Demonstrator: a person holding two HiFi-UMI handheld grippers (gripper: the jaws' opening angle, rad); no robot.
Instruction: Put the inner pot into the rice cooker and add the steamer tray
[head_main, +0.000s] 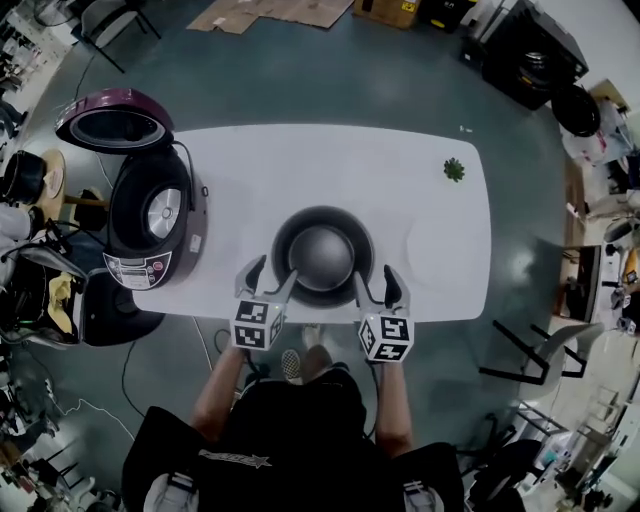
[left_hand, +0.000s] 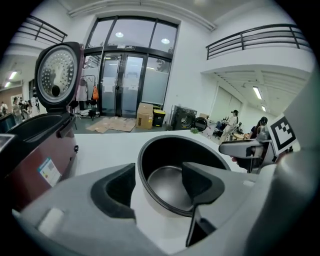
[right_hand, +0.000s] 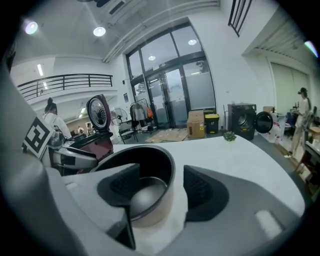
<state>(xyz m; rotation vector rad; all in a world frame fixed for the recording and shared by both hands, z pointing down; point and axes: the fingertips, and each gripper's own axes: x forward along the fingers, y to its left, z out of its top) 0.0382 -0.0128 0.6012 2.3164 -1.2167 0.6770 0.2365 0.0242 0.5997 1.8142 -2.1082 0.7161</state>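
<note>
Table (head_main: 400, 180), inner pot (head_main: 322, 256) (upright), open rice cooker (head_main: 150, 215)

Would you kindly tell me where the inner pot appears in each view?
Head view: inner pot, centre, near edge of the table.
Left gripper view: inner pot, lower centre, behind the jaws.
Right gripper view: inner pot, lower left of centre.
Shared landmark: rice cooker, lid open, left of it everywhere.

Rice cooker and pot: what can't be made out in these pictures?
- Steamer tray: in no view.
- Rice cooker panel print: too small in the head view; its body is cut off by the left gripper view's edge.
- Inner pot outer wall: left gripper view, partly behind the open jaws of the left gripper.
</note>
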